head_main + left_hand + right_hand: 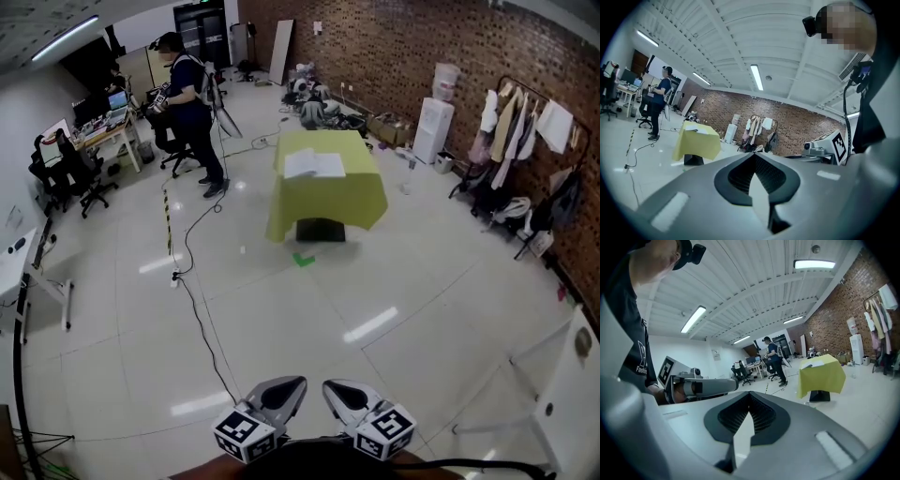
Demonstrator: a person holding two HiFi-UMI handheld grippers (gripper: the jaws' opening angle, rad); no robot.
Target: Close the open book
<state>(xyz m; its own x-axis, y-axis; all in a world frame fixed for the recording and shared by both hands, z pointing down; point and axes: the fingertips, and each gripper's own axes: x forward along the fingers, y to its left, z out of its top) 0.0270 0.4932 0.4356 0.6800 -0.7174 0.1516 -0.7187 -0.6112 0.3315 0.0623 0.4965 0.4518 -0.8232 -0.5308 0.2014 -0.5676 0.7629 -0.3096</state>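
The open book lies flat with white pages up on a table under a yellow cloth, far across the floor. The book also shows small in the left gripper view, and the book again in the right gripper view. Both grippers are held close to the body at the bottom of the head view, several metres from the table. My left gripper is shut and holds nothing. My right gripper is shut and holds nothing. In each gripper view the jaw tips meet: left gripper, right gripper.
A person stands left of the table, beyond a black cable that runs over the glossy floor. Desks and office chairs line the left. A clothes rack and water dispenser stand along the brick wall.
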